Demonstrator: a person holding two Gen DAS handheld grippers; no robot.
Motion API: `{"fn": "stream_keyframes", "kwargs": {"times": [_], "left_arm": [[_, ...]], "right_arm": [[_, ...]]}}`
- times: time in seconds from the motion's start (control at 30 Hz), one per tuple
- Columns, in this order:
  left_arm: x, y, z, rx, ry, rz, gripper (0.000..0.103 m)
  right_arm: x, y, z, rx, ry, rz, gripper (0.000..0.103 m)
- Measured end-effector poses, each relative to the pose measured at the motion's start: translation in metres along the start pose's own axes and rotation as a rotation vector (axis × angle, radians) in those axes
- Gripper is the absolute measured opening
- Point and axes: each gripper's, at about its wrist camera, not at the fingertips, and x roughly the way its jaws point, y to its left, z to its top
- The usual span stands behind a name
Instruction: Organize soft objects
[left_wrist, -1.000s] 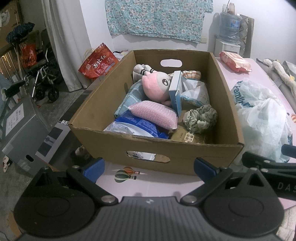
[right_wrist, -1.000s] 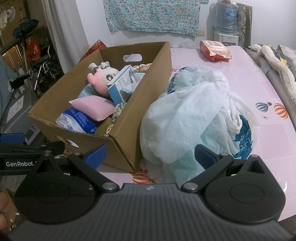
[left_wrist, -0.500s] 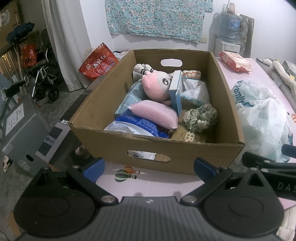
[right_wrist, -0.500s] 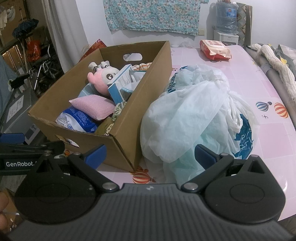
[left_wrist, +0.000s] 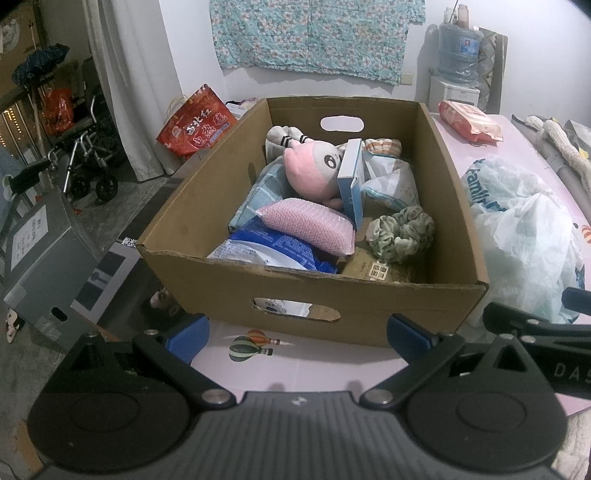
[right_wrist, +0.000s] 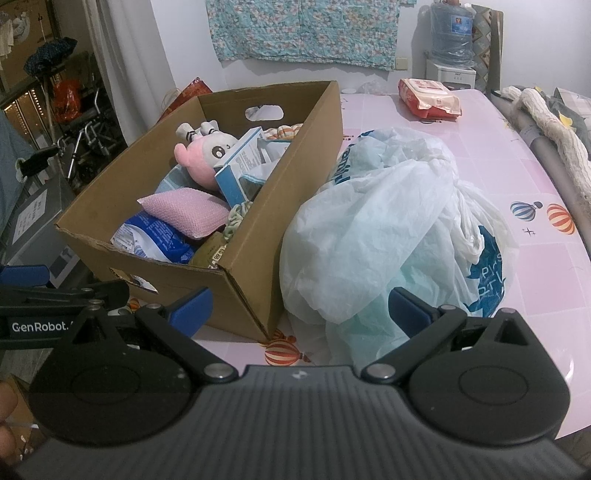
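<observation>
An open cardboard box (left_wrist: 369, 310) (right_wrist: 288, 206) stands on the pink table. Inside it lie a pink plush toy (left_wrist: 314, 173) (right_wrist: 203, 158), a pink sponge pack (left_wrist: 310, 225) (right_wrist: 184, 214), a green scrunchie (left_wrist: 402, 232), a blue and white packet (left_wrist: 273, 251), a blue carton (left_wrist: 351, 184) and folded cloths. A crumpled white plastic bag (right_wrist: 388, 236) (left_wrist: 524, 236) lies right of the box. My left gripper (left_wrist: 299, 336) hovers open before the box's near wall, holding nothing. My right gripper (right_wrist: 299, 306) hovers open at the box's near right corner and the bag, also holding nothing.
A red wet-wipes pack (right_wrist: 428, 98) lies at the table's far end. A knitted cloth and a grey tube (right_wrist: 546, 125) run along the right edge. Left of the table, on the floor, stand a grey box (left_wrist: 40, 258), a red bag (left_wrist: 195, 129) and a wheelchair (left_wrist: 88, 162).
</observation>
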Motion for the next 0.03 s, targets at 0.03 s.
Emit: {"fn": "stream_keyframes", "kwargs": {"times": [0.03], "left_arm": [[0.0, -0.0001, 0.0, 0.0, 0.0, 0.001, 0.103]], "right_arm": [[0.0002, 0.0001, -0.0011, 0.0, 0.001, 0.0, 0.102]]}}
